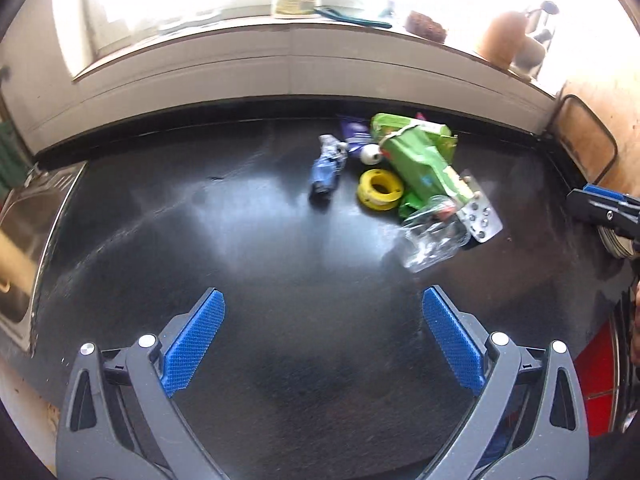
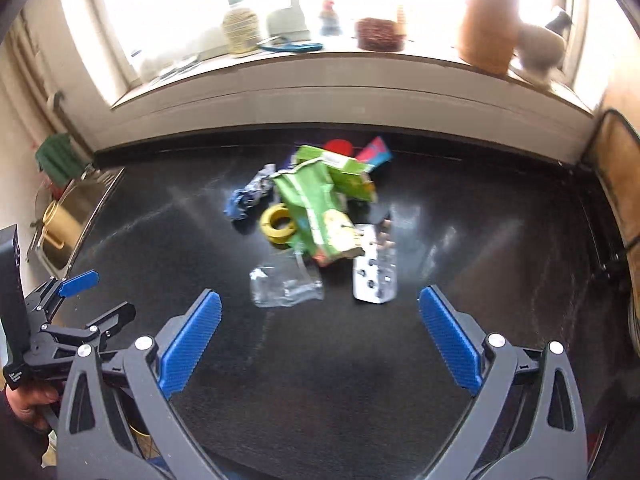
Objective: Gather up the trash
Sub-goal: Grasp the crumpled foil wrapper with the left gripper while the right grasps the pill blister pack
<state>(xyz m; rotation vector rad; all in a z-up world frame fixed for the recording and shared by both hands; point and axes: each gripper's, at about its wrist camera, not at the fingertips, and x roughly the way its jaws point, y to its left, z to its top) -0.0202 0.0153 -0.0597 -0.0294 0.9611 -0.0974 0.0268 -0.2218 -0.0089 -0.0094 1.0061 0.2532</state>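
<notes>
- Green carton [image 2: 320, 204] tops the trash heap mid-tabletop [image 2: 360, 360], beside yellow tape roll [image 2: 278, 222] and blister pack [image 2: 376, 276].
- I hold right gripper [image 2: 320, 336] and left gripper [image 1: 322, 336] spread, empty, short of it, probably to pick.

Both tools are built alike; the left tongs [image 1: 323, 312] have two grey plastic arms with triangular cut-outs near the outer edges, each arm jointed by round silver screws; the inner faces carry bright blue pads [image 1: 196, 334] with a fine cross-hatched texture, long and flat with rounded tips; black linkage bars run behind the grey arms. The right tongs [image 2: 319, 314] match them in grey arms, silver screws and blue ribbed pads [image 2: 191, 338]. Seen from the side, the left tool shows a black frame with small silver bolts, a tall black handle with tiny white lettering at its base, and a hand [image 2: 28, 404] wrapped round that handle.
</notes>
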